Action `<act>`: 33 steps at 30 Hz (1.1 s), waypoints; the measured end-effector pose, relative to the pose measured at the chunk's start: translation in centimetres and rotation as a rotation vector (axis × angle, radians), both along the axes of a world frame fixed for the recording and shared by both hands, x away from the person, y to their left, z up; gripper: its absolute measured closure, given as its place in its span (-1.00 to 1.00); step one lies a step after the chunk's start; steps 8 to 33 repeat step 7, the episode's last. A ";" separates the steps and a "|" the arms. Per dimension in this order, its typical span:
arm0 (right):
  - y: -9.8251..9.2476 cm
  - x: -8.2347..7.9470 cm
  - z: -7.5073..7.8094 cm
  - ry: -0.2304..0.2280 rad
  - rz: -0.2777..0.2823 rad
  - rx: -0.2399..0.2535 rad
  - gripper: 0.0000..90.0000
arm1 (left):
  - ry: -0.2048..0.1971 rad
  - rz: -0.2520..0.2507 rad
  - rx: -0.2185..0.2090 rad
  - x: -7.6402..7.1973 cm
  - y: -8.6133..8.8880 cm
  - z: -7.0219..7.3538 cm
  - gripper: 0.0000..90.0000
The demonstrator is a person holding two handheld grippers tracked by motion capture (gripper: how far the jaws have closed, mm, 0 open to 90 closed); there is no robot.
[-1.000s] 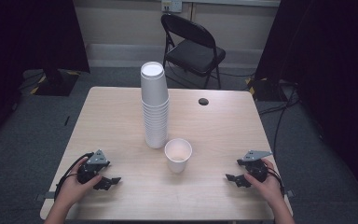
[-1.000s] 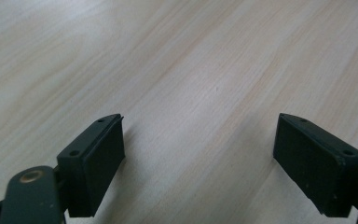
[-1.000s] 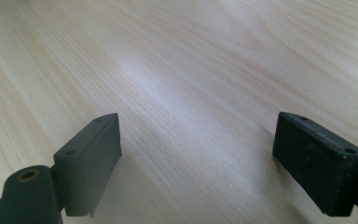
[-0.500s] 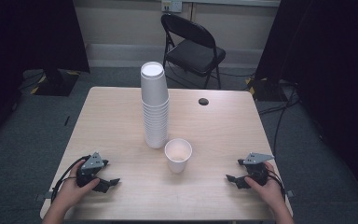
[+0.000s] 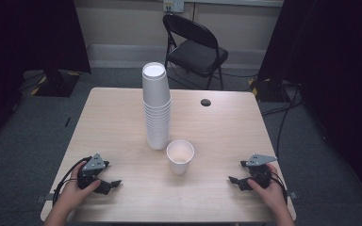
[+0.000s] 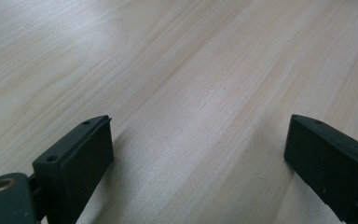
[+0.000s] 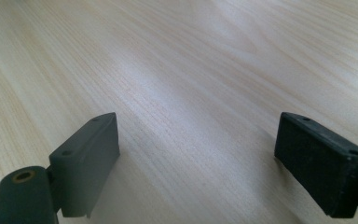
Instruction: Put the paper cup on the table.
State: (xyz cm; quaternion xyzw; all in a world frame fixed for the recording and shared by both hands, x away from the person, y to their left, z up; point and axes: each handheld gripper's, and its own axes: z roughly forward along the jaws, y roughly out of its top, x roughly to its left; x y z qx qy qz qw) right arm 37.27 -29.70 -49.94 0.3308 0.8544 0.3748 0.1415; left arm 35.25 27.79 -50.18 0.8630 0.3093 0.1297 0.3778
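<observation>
Single cup [image 5: 180,157] upright mid-desk [image 5: 226,136], just beside tall cup stack [image 5: 156,107]. Left gripper [image 5: 113,184] jaws just opened wide, empty; right gripper [image 5: 233,181] jaws wide, empty. Approach cup level, squeeze wall lightly, avoid nudging stack.

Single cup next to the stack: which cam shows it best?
High view. The single cup stands upright and open-mouthed on the table, just right of the cup stack, seen whole from above. The left and right gripper views look along open jaws at bare wood grain, so they add nothing on the cup.
</observation>
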 end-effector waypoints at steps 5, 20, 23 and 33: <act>0.0 0.0 0.0 -0.001 0.000 0.000 -0.71 | 0.000 0.000 0.000 0.0 0.0 0.0 -0.84; 0.0 0.0 0.0 0.000 0.001 -0.001 -0.71 | 0.000 0.000 -0.001 0.0 0.0 0.0 -0.84; 0.0 0.0 0.0 0.000 0.001 -0.001 -0.71 | 0.000 0.000 -0.001 0.0 0.0 0.0 -0.84; 0.0 0.0 0.0 0.000 0.001 -0.001 -0.71 | 0.000 0.000 -0.001 0.0 0.0 0.0 -0.84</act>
